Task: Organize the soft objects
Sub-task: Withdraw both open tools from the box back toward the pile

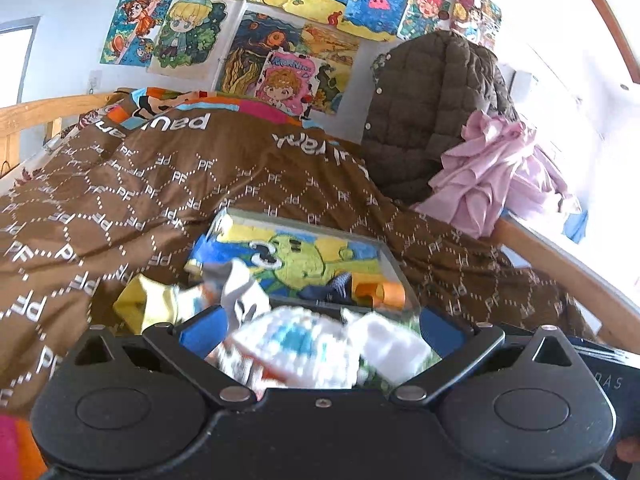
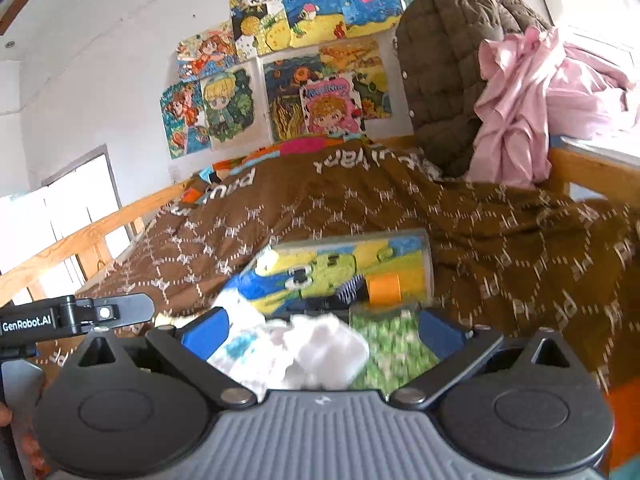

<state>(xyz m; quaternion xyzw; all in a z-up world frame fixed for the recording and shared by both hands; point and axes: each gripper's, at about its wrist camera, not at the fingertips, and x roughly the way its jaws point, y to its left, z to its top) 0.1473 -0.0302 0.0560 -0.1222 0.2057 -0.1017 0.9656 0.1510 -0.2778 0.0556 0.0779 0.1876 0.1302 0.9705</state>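
Both wide-open jaws hover over blurry white socks (image 1: 296, 344) on the bed (image 1: 120, 200), so close slowly on one sock only.

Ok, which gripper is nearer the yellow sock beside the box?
Left. The yellow sock lies just left of the left gripper; the right gripper sits farther right, and its view doesn't show it.

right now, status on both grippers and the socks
Left gripper open, white and blue sock between its fingers. Right gripper open over white sock. Box ahead, nothing blocking.
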